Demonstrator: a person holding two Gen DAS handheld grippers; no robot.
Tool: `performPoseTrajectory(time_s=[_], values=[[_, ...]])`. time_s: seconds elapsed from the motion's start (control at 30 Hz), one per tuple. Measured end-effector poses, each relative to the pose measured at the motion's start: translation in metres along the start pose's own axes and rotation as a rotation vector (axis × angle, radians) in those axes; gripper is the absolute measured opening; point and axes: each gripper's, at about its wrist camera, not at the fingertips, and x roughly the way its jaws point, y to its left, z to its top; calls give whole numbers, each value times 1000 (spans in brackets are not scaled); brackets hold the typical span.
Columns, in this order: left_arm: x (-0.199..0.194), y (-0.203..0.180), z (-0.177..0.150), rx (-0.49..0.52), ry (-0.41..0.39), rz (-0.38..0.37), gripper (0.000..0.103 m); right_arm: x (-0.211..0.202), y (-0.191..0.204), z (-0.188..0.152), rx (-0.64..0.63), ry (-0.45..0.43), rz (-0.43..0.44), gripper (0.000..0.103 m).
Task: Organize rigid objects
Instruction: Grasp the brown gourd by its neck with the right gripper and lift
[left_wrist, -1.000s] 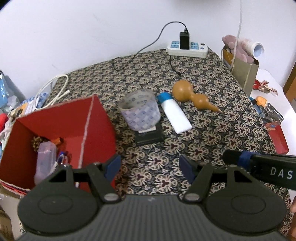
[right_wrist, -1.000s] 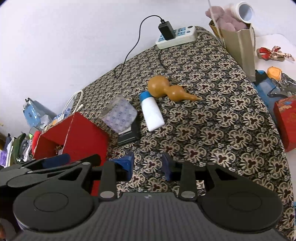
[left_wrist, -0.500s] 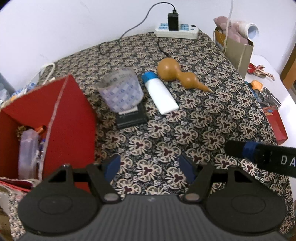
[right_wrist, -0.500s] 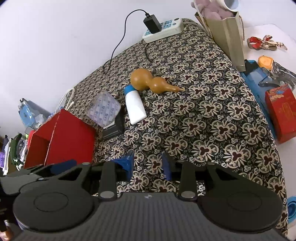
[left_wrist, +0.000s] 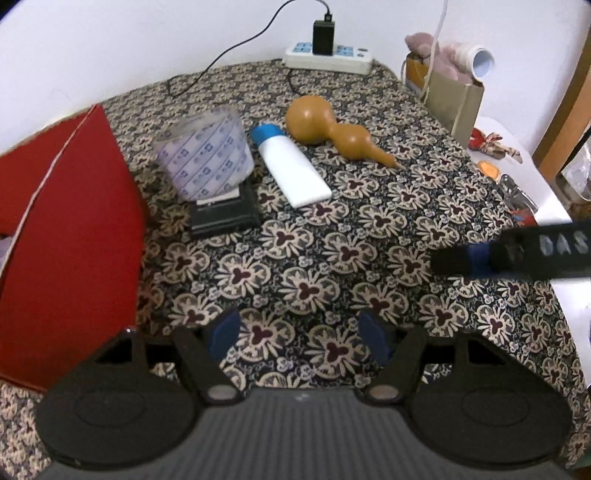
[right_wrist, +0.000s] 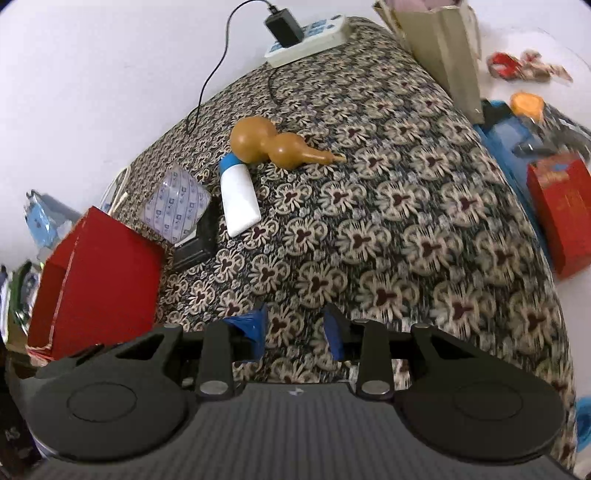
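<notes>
A brown gourd (left_wrist: 332, 133) (right_wrist: 273, 144), a white tube with a blue cap (left_wrist: 291, 166) (right_wrist: 238, 195) and a patterned cup (left_wrist: 205, 158) (right_wrist: 177, 210) on a black box (left_wrist: 225, 216) lie on the flowered table. A red box (left_wrist: 62, 229) (right_wrist: 96, 280) stands at the left. My left gripper (left_wrist: 299, 336) is open and empty, above the cloth in front of them. My right gripper (right_wrist: 295, 330) is open and empty, and shows as a dark bar in the left wrist view (left_wrist: 517, 254).
A white power strip (left_wrist: 328, 59) (right_wrist: 306, 37) with a black charger and cable sits at the table's far edge. A paper bag (left_wrist: 450, 96) (right_wrist: 443, 48) stands at the far right. Small items and a red packet (right_wrist: 561, 218) lie off the right edge.
Both grippers have moved forward and lower toward the objects, which now look larger. The red box has slid to the left edge of the left view. Both stay open.
</notes>
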Motion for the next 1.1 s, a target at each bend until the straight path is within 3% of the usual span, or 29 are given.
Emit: performPoseTrajectory(time_s=[0.43, 0.7, 0.93, 1.1], values=[[21, 13, 27, -1, -84, -90, 71, 55, 33, 99, -338, -5, -4, 17], [20, 22, 31, -27, -90, -164, 71, 104, 54, 140, -612, 8, -82, 17], [22, 27, 29, -28, -71, -169, 71, 134, 61, 153, -646, 114, -39, 17], [20, 30, 31, -25, -79, -171, 71, 143, 56, 160, -504, 139, 18, 19]])
